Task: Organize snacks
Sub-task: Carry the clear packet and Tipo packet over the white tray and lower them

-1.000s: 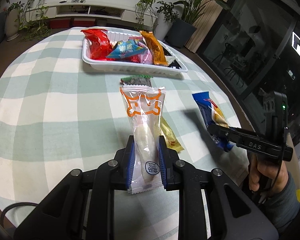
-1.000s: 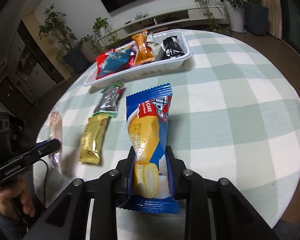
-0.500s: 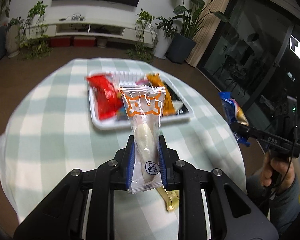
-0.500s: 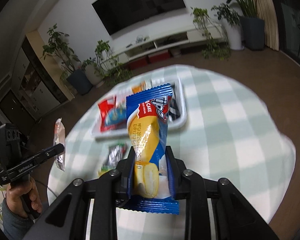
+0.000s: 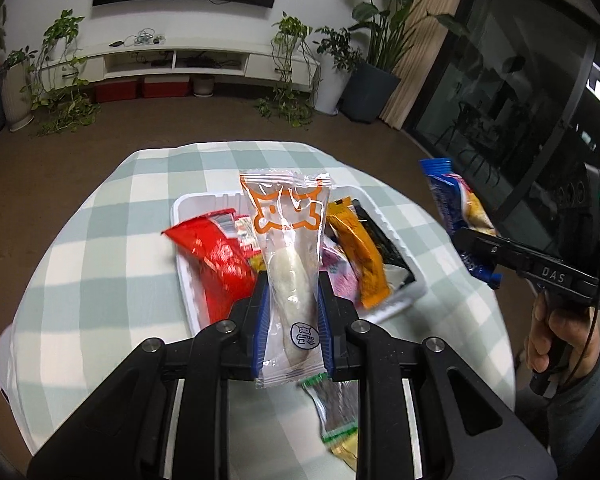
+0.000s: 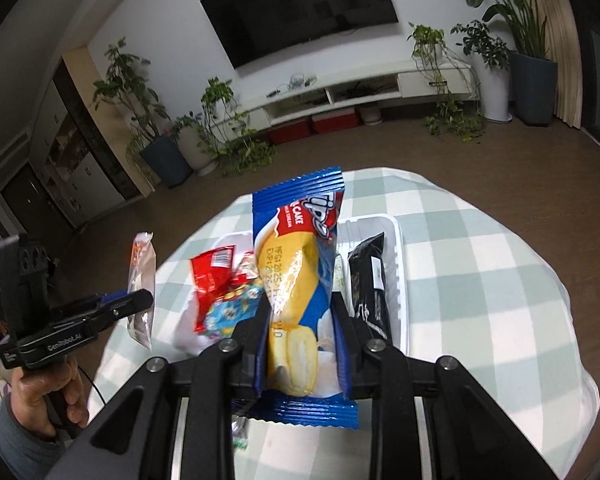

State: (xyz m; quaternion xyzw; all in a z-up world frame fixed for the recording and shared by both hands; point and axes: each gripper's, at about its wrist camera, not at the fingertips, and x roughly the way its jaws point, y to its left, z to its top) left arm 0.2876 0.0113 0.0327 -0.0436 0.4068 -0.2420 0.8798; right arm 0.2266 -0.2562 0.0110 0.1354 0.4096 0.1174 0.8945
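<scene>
Two grippers are up above a round table with a green-and-white checked cloth (image 5: pixel 100 280), each clenched on a snack packet. At the lower centre of the left wrist view, the left gripper (image 5: pixel 291 312) pinches a clear packet with an orange cat outline (image 5: pixel 290 264) between its blue pads, the pale stick-shaped snack inside standing upright along the fingers. At the lower centre of the right wrist view, the right gripper (image 6: pixel 300 344) grasps a blue cake packet (image 6: pixel 300 280) printed with a yellow cake, also upright. Each gripper shows in the other's view: the right one at the right edge of the left view, the left one at the left edge of the right view, both held by bare hands. Behind the packets, in the middle of both frames, a white tray (image 5: pixel 414 284) sits on the table holding a red packet (image 5: pixel 216 256), an orange packet (image 5: pixel 360 256), a pink one and a black packet (image 6: pixel 370 276). Low in the left view, behind the fingers, a green-edged clear packet (image 5: pixel 334 404) and a yellow one lie on the cloth outside the tray.
</scene>
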